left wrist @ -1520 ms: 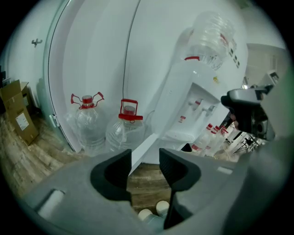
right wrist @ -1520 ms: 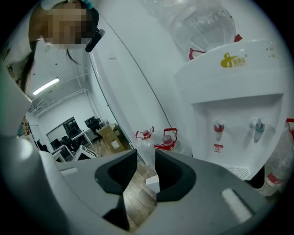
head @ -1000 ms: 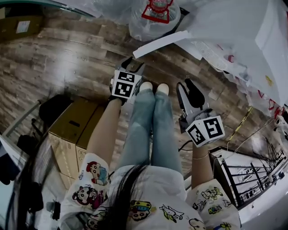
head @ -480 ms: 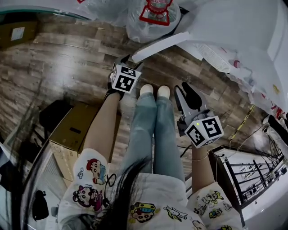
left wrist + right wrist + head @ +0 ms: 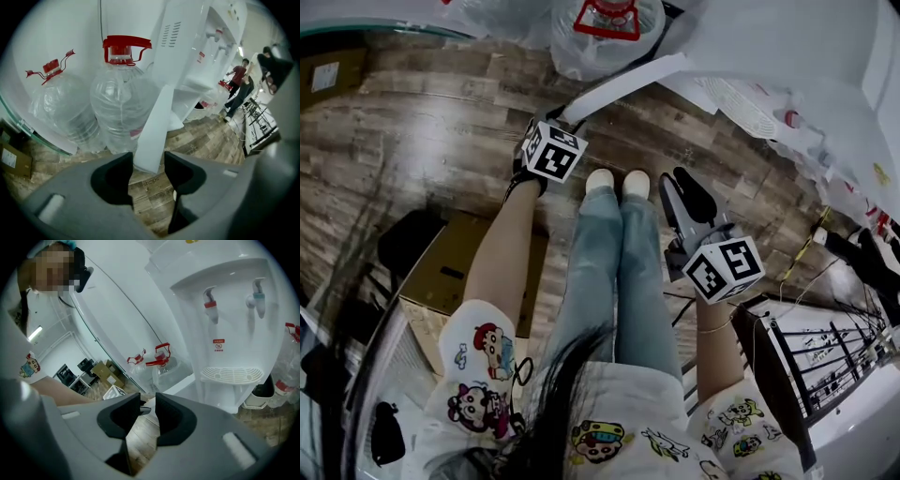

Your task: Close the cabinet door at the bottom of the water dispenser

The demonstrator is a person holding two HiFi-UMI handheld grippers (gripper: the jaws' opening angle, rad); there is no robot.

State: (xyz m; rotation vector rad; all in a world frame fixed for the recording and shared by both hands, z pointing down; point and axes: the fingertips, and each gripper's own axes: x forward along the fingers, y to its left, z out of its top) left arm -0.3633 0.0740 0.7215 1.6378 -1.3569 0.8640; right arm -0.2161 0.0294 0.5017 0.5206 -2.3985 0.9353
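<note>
My left tool (image 5: 149,163) has its jaws apart, though they have just been closing, with the free edge of the open white door (image 5: 154,124) between them. I cannot tell if the pads touch it. My right tool (image 5: 147,401) is open and empty, facing the dispenser (image 5: 234,333). A plank floor (image 5: 431,141) lies underneath. Two red-capped bottles (image 5: 119,108) stand just beyond the door, and a cardboard box (image 5: 450,267) sits on the floor at my left.
</note>
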